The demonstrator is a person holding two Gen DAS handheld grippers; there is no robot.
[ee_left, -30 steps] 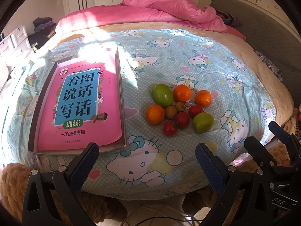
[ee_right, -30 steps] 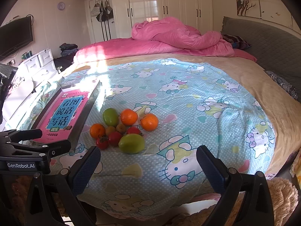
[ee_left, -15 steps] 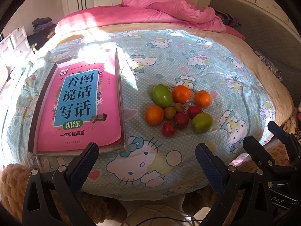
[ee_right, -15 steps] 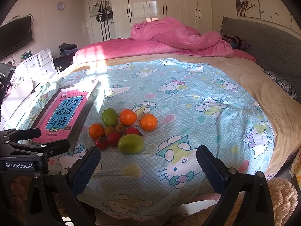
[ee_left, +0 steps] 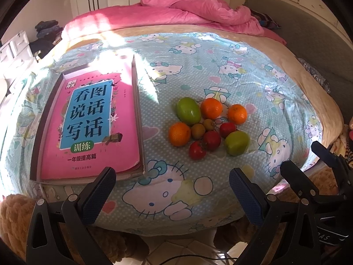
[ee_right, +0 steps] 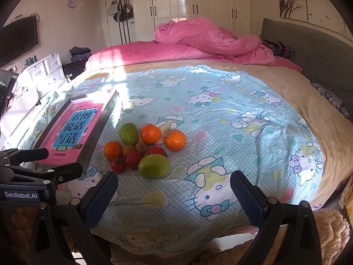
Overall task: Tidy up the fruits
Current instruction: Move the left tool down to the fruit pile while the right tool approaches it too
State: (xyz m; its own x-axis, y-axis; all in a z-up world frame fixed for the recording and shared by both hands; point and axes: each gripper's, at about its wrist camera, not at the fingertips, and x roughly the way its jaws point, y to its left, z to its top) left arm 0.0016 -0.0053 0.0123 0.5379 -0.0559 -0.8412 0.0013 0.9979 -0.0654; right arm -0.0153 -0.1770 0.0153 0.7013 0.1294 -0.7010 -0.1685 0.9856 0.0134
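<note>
- Left tongs [ee_left: 172, 190]: released, jaws spread wide, nothing between them; they hover off the near edge of the bed [ee_left: 293, 66], well short of the fruit.
- Right tongs [ee_right: 173, 195]: likewise released and empty, at the same near edge, with the left tool visible at the lower left of this view.
- Fruit cluster [ee_left: 208, 127]: lies on the cartoon-cat bedsheet [ee_left: 167, 190], to the right of the tray [ee_left: 138, 119] that carries a pink book [ee_left: 90, 123]. It comprises three oranges, e.g. [ee_left: 179, 133]; two green fruits, e.g. [ee_left: 188, 110]; three small red fruits, e.g. [ee_left: 197, 150]; and two small brownish ones [ee_left: 198, 130]. Most pieces touch a neighbour.
- Risk, rolling: the pieces are round and packed together on soft, yielding bedding; lifting one probably frees its neighbours to roll, perhaps towards the near edge and the floor.
- Risk, bruising: the small red fruits look soft; a hard clench could split them.
- Risk, grip: a wide opening closing within the cluster may catch two pieces at once, or snag the sheet.
- Risk, glare: strong sunlight washes out the far end of the tray.
- Legible writing: book cover reads "看图说话写话", "训练", "一年级提高篇"; smaller print is unreadable. The left tool bears "GenRobot.AI" [ee_right: 21, 195].
</note>
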